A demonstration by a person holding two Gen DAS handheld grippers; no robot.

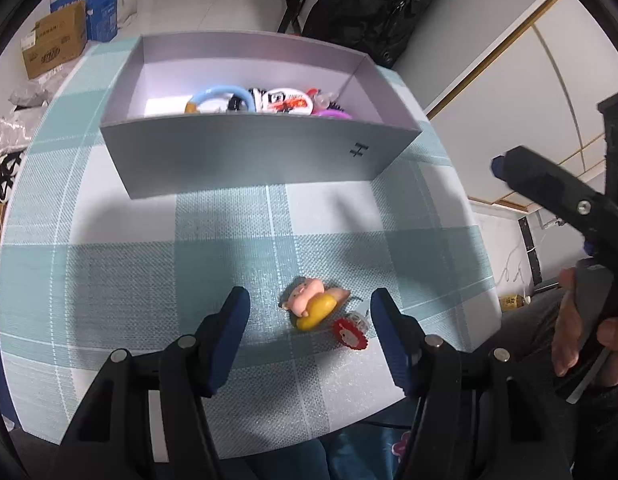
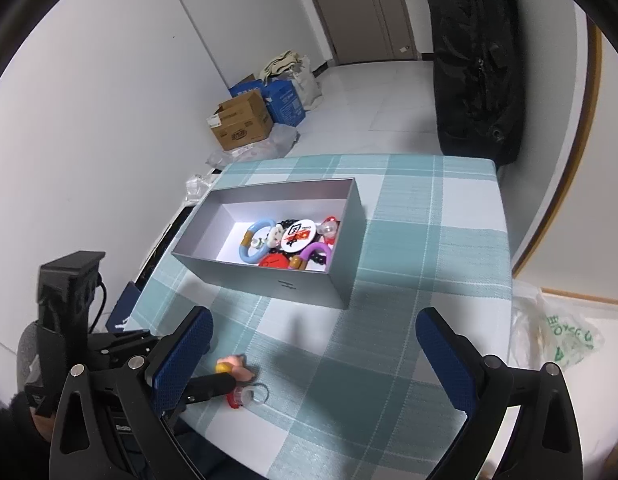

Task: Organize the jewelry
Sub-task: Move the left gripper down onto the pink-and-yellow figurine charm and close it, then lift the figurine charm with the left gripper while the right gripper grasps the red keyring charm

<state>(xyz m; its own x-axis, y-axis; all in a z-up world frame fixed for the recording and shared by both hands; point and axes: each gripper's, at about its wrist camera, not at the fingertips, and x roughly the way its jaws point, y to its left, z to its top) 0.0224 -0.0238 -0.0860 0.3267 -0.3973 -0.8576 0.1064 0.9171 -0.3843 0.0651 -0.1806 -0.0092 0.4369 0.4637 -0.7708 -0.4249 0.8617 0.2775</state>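
On the table (image 1: pixel 121 280) with the blue and white checked cloth sits a grey box (image 1: pixel 253 152). Inside the box are lots of small bright things: a blue ring (image 2: pixel 256 246), a round white badge (image 2: pixel 297 235), a purple loop (image 2: pixel 315 254) and some red bits.

Near the front edge of the table lies a little pink pig toy (image 1: pixel 305 296) on a yellow piece (image 1: pixel 315 312). Just beside it is a red round charm (image 1: pixel 351 334) with a small clear bit and a ring.

The left gripper (image 1: pixel 309 320) hangs over the pig toy with its blue fingers (image 1: pixel 229 336) apart, one on each side. They do not touch the toy.

The right gripper (image 2: pixel 313 356) is off to the side, held by a hand (image 1: pixel 581 336). Its fingers stand wide apart with nothing between them.
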